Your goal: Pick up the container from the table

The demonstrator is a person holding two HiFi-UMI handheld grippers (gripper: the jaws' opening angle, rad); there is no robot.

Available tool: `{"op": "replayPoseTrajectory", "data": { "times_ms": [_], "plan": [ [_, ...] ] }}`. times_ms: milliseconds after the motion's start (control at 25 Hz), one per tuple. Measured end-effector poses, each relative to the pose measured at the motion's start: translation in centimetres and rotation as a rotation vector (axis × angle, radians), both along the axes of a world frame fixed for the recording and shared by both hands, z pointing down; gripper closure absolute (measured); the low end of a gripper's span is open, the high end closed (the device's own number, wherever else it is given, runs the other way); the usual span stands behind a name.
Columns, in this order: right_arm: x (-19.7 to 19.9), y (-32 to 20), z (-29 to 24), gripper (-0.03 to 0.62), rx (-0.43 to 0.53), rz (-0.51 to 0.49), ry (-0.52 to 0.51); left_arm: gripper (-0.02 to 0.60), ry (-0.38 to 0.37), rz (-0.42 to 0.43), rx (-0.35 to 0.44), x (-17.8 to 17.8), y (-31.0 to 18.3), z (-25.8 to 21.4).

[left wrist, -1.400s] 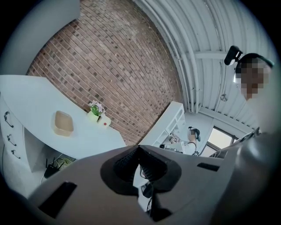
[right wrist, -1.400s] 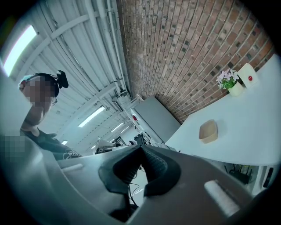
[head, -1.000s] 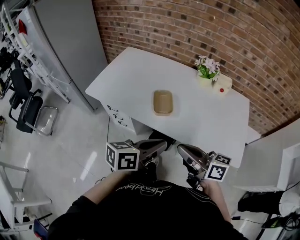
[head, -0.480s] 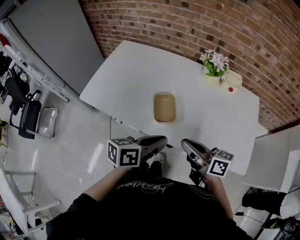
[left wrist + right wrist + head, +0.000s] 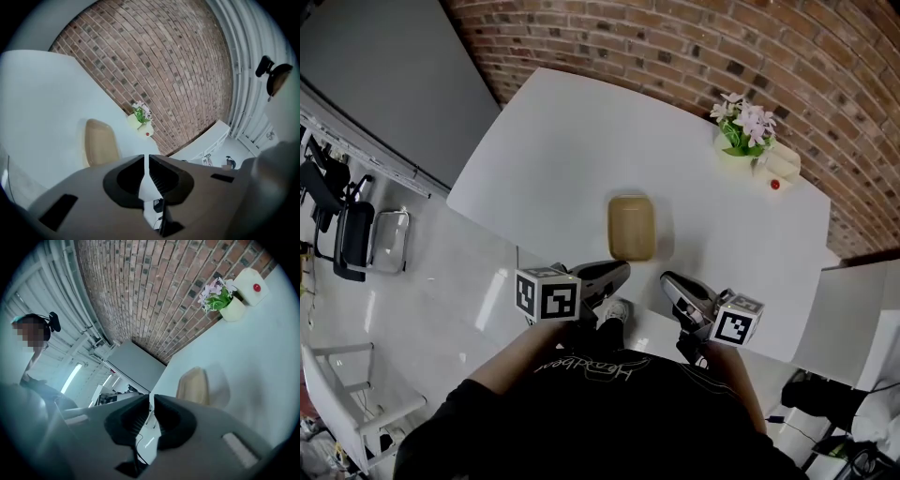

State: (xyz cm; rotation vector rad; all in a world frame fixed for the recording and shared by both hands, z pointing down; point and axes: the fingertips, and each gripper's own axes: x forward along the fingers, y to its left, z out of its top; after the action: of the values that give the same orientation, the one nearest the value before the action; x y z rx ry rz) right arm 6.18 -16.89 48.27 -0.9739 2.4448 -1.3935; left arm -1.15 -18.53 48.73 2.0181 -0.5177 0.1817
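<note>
Both of my grippers have come forward since a second ago, and their tips now reach the near edge of the white table. My left gripper has its jaws together but for a thin slit, with nothing between them. My right gripper is closed the same way and also empty. The tan container lies flat on the table just beyond both tips, between their lines, untouched. A small flower pot stands at the far right, against the brick wall.
</note>
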Motion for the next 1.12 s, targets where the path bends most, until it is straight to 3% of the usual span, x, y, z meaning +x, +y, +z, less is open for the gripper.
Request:
{"op": "replayPoseTrajectory", "data": {
  "times_ms": [240, 560, 920, 1120],
  "plan": [
    [0.5, -2.9, 3.2, 0.548, -0.049, 0.012, 0.028, 0.548, -0.042, -0.037, -0.061, -1.0, -3.2, 3.2],
    [1.5, -6.9, 7.0, 0.52, -0.112, 0.039, 0.078, 0.47, -0.124, -0.133, -0.161, -3.5, -7.1, 7.8],
    [2.8, -9.2, 11.7, 0.52, -0.226, 0.083, 0.151, 0.469, -0.149, -0.176, -0.278, -4.3, -8.7, 11.8],
    [2.5, -9.6, 13.1, 0.52, -0.27, 0.072, 0.139, 0.469, -0.147, -0.161, -0.309, -4.1, -8.8, 12.8]
  ]
}}
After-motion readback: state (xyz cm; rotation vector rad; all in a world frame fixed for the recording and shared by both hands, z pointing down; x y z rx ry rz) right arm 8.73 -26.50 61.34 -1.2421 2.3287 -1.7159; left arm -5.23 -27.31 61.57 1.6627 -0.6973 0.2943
